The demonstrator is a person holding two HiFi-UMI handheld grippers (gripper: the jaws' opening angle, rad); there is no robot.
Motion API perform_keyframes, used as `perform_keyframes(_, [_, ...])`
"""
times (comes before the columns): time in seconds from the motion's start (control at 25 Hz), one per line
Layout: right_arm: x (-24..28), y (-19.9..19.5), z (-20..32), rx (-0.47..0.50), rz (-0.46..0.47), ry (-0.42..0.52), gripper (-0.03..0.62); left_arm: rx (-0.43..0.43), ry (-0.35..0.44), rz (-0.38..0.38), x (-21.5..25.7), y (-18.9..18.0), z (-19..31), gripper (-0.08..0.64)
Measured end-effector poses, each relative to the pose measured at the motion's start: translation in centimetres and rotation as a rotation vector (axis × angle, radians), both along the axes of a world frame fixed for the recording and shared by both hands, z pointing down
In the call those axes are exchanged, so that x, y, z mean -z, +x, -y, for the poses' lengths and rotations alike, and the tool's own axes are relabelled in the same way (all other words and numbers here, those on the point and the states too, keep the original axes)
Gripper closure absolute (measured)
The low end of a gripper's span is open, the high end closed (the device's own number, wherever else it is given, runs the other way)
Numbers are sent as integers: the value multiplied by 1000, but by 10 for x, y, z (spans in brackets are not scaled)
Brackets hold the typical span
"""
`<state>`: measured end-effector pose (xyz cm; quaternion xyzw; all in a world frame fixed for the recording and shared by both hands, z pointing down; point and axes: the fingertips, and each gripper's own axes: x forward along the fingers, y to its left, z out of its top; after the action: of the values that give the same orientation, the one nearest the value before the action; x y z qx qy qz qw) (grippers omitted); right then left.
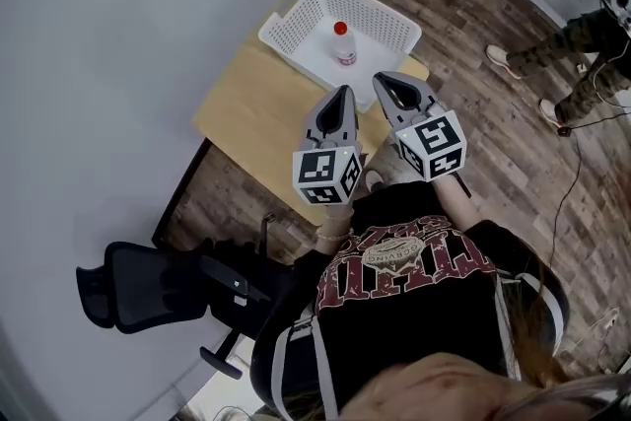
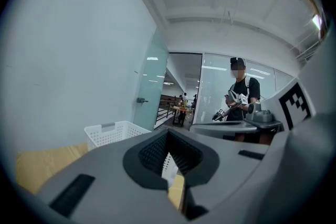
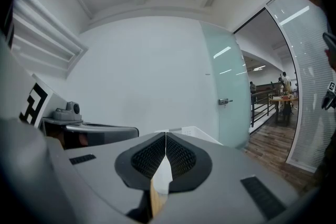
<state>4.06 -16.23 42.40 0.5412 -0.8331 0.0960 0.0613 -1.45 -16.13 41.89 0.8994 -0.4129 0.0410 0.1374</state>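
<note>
Left tool (image 1: 342,94) and right tool (image 1: 381,79), both pressed together and empty, hover over my tabletop (image 1: 246,108); bottle (image 1: 342,43) at twelve o'clock, inside basket (image 1: 296,7).

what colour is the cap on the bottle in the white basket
Red cap; it shows best in the head view.

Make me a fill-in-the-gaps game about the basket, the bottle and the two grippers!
1. The bottle stands inside the white ____.
2. Its cap is coloured ____.
3. The left gripper and right gripper both have their jaws ____.
4. A black ____ stands on the floor beside the table.

Missing words: basket; red; shut; chair.
</note>
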Motion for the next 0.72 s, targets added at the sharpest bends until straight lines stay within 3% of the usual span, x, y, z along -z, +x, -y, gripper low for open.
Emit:
perform_keyframes(0.28, [-2,13,5,-31,0,-6,574,-31,-1,0,-1,14,7,512])
perform_keyframes(0.72, [-13,6,21,-24,1,-22,574,-21,-13,10,-9,5,20,512])
